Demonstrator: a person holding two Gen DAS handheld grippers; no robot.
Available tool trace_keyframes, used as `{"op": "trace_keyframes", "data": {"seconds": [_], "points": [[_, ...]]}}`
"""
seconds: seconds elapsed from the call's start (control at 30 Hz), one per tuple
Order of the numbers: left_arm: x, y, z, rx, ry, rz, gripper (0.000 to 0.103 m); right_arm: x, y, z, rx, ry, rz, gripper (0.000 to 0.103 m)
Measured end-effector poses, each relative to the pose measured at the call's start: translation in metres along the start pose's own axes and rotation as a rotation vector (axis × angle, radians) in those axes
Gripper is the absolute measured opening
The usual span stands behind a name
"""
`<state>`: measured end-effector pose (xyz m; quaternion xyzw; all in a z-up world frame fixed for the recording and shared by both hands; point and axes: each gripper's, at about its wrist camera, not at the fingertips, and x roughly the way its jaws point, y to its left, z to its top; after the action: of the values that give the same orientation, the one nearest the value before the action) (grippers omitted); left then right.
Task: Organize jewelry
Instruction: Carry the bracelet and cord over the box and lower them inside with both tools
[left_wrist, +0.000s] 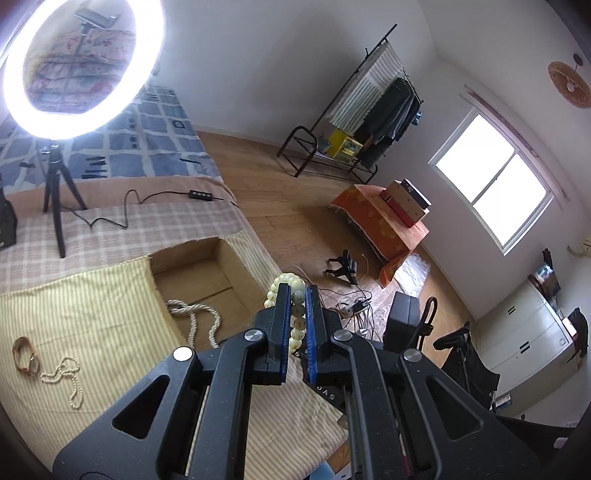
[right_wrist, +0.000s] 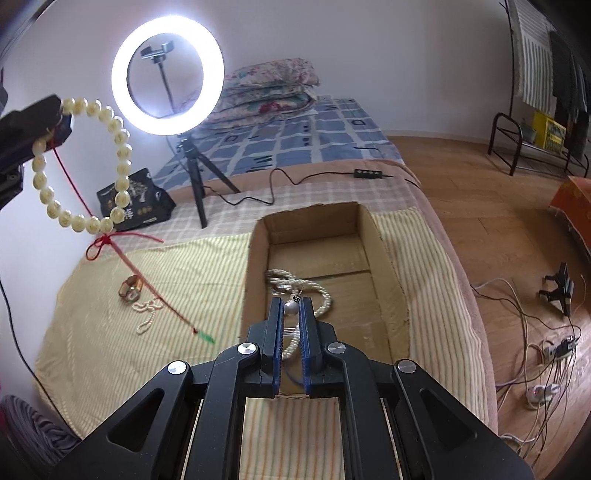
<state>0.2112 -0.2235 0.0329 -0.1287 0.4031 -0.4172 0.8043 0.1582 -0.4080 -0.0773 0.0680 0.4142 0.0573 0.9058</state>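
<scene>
The cardboard box (right_wrist: 321, 236) sunk into the striped yellow cloth (right_wrist: 184, 280) is the landmark, and most of what could go wrong is a piece missing it. The biggest piece is the cream bead bracelet (right_wrist: 86, 162), pinched between the nearly shut jaws of the left gripper (left_wrist: 298, 295) and hanging in the air well to the left of the box, its red tassel cord (right_wrist: 147, 280) trailing down over the cloth; in my judgement that cord could snag the gold ring (right_wrist: 130, 290) or the thin pearl strand (right_wrist: 147, 314) lying left of the box and drag them. Released too early, the bracelet would land on the cloth, not in the box. Already inside the box lies 1 thick pearl rope (right_wrist: 295, 284). Smallest is the silver bead pendant (right_wrist: 290, 307), gripped between the tips of the right gripper (right_wrist: 291, 306), its jaws pressed almost together, above the box's near end; so round a bead could slip out sideways.
</scene>
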Motion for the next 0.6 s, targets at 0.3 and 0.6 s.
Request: {"op": "trace_keyframes", "data": {"seconds": [0.3,0.6], "points": [[0.034,-0.002,-0.006,-0.012,0.055,0.019,0.005,0.006,-0.016,-0.004,0.029,0.022,-0.023,0.007],[0.06,0.016,-0.01,-0.051,0.092,0.056,0.005,0.016,-0.027,-0.008,0.052,0.043,-0.029,0.007]]}}
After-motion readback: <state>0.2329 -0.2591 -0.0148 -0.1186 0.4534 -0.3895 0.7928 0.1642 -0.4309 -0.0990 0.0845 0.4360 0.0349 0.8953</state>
